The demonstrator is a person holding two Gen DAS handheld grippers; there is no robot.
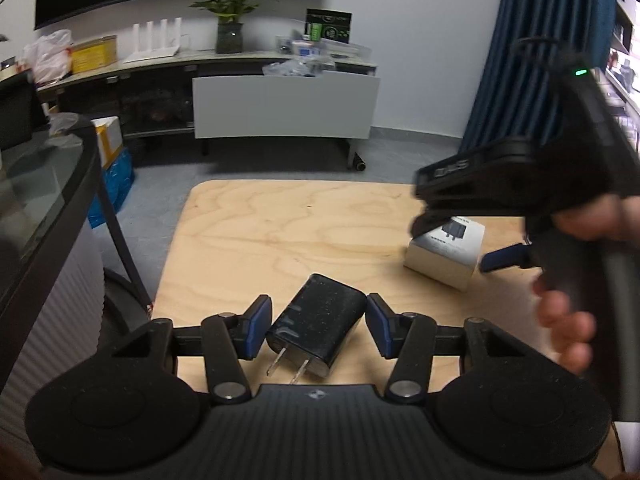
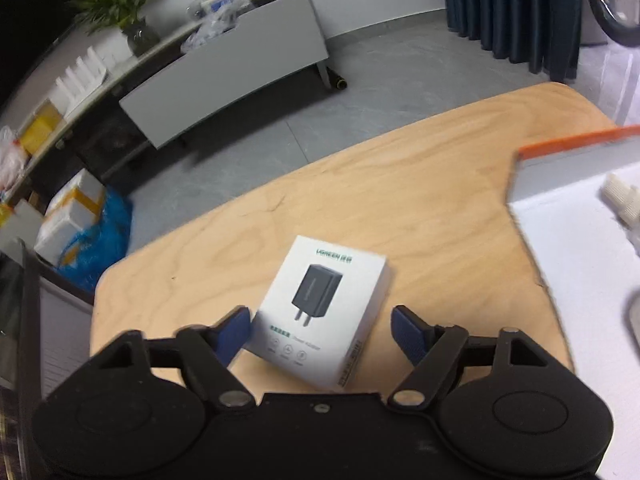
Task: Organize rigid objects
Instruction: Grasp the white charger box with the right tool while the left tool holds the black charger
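Left wrist, glossy black charger, plywood table

Glossy plastic charger; pale wood table.

In the left wrist view, the right gripper hides the far right corner of the white charger box, and the box's print is too small to read. The hand holding it is smeared and cut by the frame's right edge. In the right wrist view, a white tray with an orange rim runs off the right side; a ribbed whitish piece in it, possibly a plug, is too blurred to identify.
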